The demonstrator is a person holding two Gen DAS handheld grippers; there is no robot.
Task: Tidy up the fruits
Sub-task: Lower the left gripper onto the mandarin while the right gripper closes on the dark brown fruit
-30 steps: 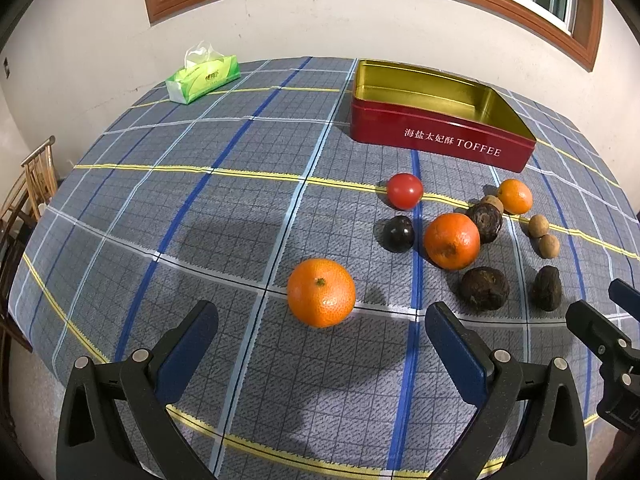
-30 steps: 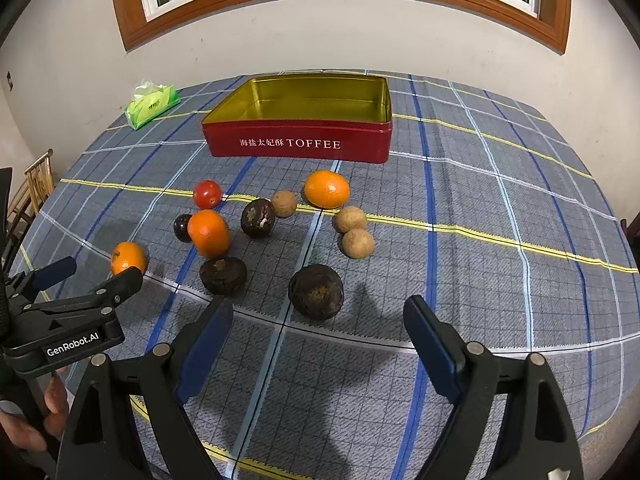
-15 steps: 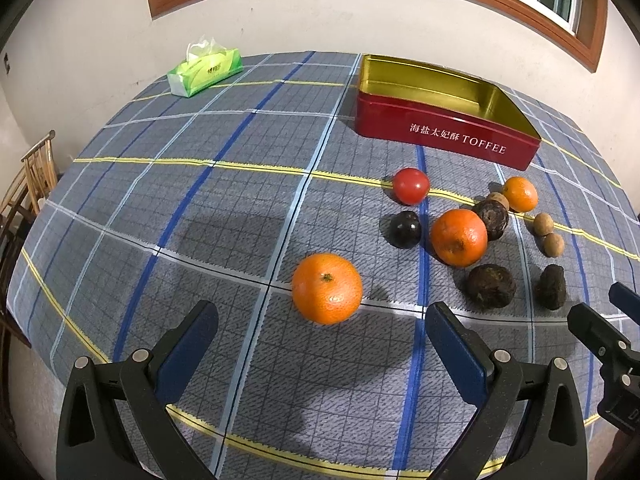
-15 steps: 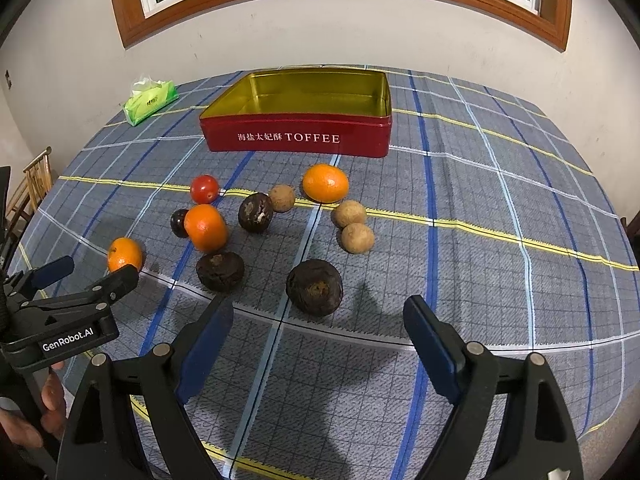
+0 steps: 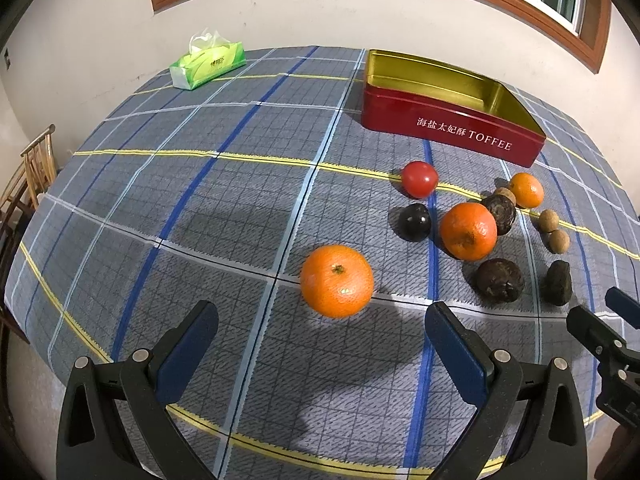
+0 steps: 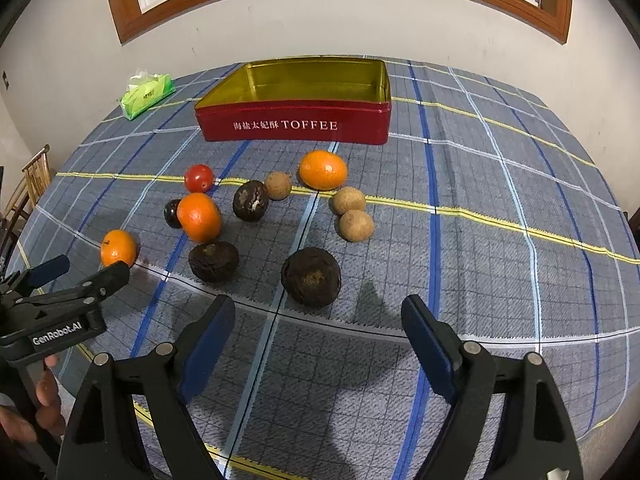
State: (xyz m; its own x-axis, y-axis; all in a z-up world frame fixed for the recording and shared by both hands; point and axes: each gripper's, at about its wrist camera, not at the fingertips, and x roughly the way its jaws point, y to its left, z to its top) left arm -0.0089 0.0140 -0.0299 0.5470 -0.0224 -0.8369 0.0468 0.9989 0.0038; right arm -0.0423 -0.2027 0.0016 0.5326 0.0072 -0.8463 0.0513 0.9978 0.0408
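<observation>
Left wrist view: left gripper [image 5: 320,350] was spread wide and empty, aimed down at the round orange mandarin [image 5: 337,280] lying just ahead, centred between the jaws, on the blue plaid tablecloth [image 5: 180,200]. Open room all around it.

Right wrist view: right gripper [image 6: 318,334] was wide with nothing gripped, jaws just closing slightly; the dark wrinkled round fruit [image 6: 311,276] lay straight ahead. The empty red toffee tin [image 6: 296,124] sat beyond the loose fruit, path clear.
</observation>
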